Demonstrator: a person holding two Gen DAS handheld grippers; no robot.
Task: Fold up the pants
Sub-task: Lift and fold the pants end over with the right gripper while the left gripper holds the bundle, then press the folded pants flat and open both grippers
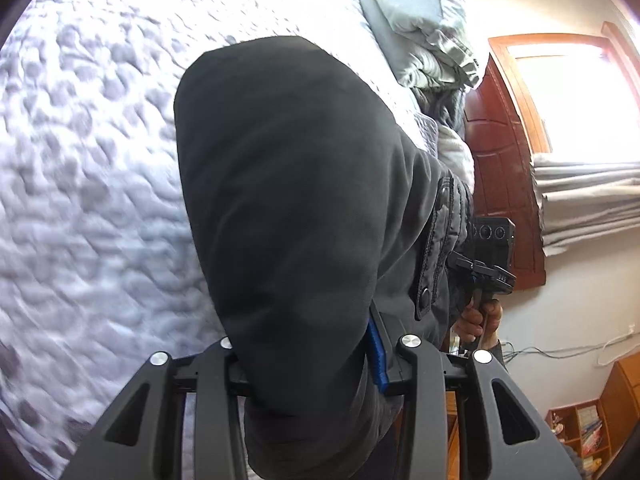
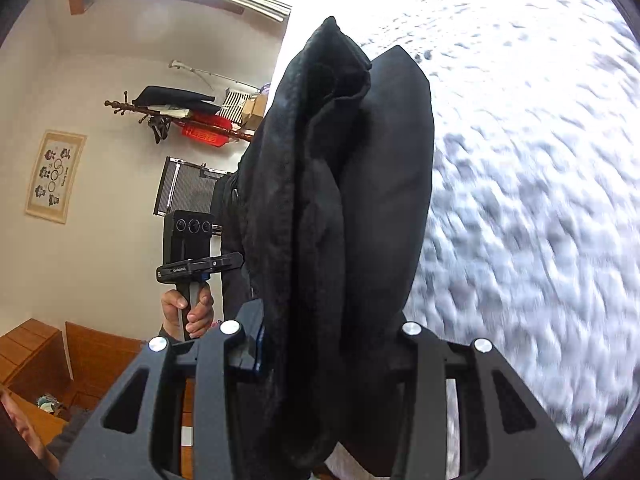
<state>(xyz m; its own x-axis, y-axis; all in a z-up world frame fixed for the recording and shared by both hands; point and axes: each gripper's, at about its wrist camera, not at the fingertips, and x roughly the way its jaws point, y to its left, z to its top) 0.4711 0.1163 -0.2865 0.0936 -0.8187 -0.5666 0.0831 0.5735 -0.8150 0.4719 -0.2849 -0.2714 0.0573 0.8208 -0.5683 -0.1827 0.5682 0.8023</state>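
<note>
White quilted bedding [image 1: 88, 168] fills the background of both wrist views, blurred, with a pale pillow [image 1: 416, 28] at its far end and a wooden door [image 1: 500, 168] beyond. Black pants [image 1: 288, 184] hang bunched between the fingers of the left gripper [image 1: 308, 364], which is clamped on the cloth; a blue pad [image 1: 378, 360] presses against the fabric's right side, and the folds spill up and forward over the bed. On the other side, the right gripper [image 2: 332, 356] also pinches the pants [image 2: 340, 200], a thick doubled wad rising straight ahead of its jaws, fleecy lining showing on the left fold. Each camera sees the opposite tool held by a hand [image 2: 188, 312] beside the cloth. How much of the garment still touches the bed is hard to judge, since the fabric blocks the view
</note>
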